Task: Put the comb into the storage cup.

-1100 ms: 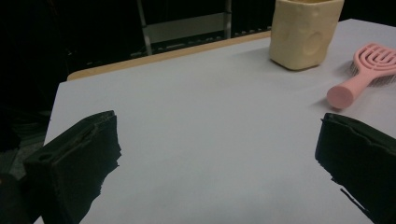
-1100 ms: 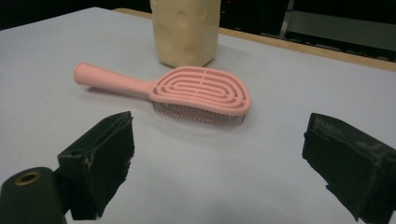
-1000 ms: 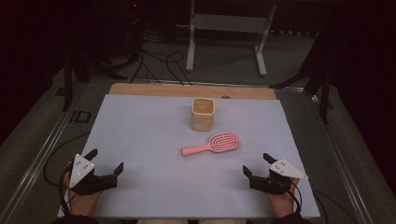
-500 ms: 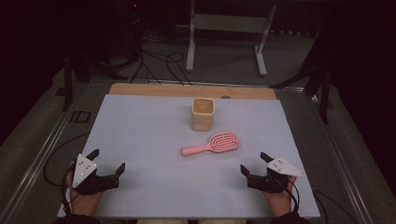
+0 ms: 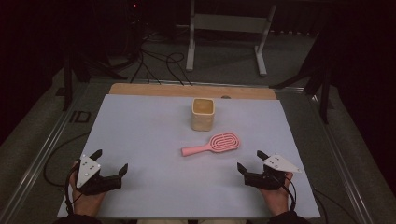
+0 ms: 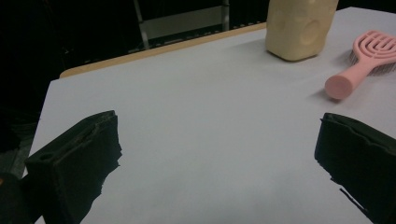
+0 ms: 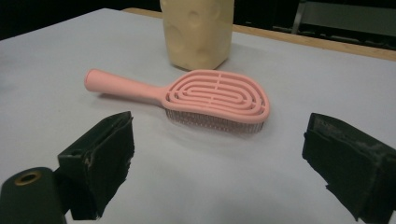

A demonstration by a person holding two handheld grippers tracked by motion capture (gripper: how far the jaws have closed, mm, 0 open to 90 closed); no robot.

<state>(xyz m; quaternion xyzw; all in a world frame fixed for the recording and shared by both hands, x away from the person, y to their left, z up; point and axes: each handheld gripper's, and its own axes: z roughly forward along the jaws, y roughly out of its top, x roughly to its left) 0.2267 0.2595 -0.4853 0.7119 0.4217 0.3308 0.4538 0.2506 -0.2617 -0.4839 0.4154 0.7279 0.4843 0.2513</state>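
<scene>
A pink hairbrush (image 5: 212,143) lies bristles-down near the middle of the white table top (image 5: 149,135), handle pointing left. Behind it stands a cream square cup (image 5: 202,114). My left gripper (image 5: 110,161) rests open at the front left, empty. My right gripper (image 5: 252,161) is open at the front right, a short way in front of the brush head. In the right gripper view the hairbrush (image 7: 205,95) lies just beyond the spread jaws, with the cup (image 7: 197,30) behind. The left gripper view has the cup (image 6: 299,25) and the brush handle (image 6: 348,79) far off to the right.
A wooden strip (image 5: 187,90) edges the table's far side. Beyond it are cables (image 5: 159,60) on the floor and a metal stand (image 5: 229,28). Dark surroundings flank the table.
Both grippers have shifted slightly toward the near edge of the table. The brush and cup have not moved.
</scene>
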